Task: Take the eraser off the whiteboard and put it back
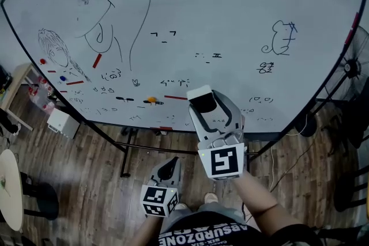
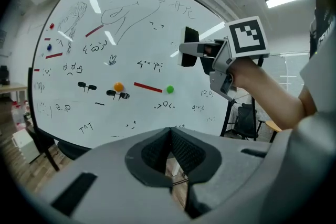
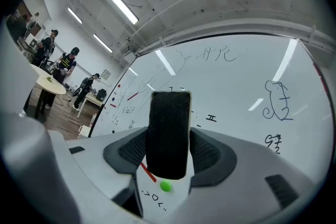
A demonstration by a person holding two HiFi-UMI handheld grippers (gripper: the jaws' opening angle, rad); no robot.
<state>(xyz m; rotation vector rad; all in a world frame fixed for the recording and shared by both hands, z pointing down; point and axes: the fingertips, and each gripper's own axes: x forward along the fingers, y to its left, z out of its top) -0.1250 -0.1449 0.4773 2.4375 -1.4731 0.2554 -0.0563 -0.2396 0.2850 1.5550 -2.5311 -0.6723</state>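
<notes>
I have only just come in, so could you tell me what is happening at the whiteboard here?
A person stands facing the whiteboard with a hand-held tool in each hand. The right tool is shut on the black eraser and holds it up in front of the lower part of the board. The left tool hangs lower, with its jaws together and nothing in them. Whether the eraser touches the board I cannot tell.

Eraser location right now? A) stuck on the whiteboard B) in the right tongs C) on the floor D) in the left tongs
B: the right gripper view shows the eraser, black felt side facing the camera, clamped between the right tongs. The left tongs are shut with nothing between them.
</notes>
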